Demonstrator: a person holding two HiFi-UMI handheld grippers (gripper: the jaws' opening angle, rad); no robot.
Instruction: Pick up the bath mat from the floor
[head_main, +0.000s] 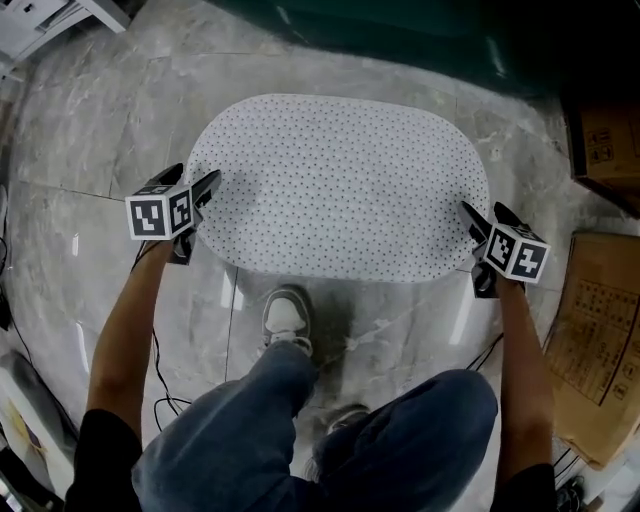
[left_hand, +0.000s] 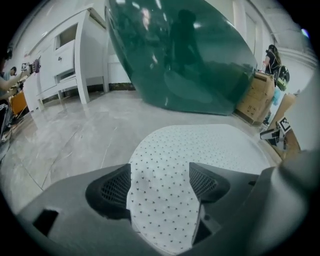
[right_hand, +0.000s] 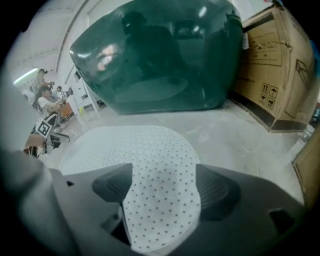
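Left hand-held gripper (head_main: 197, 215) and right hand-held gripper (head_main: 478, 248) are set wide open around the bath mat (head_main: 340, 180) ends, unclamped, so a limp edge could be missed.

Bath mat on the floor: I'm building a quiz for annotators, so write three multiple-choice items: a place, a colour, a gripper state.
1. The bath mat lies: A on the floor; B on a chair; C in a basket.
2. Its colour: A plain green; B white with dark dots; C red stripes.
3. The left gripper and right gripper have jaws: A shut, empty; B shut on a towel; C apart, mat between.
Key: 1 A, spread flat there; 2 B, dots show everywhere; 3 C, each gripper view shows spread jaws.
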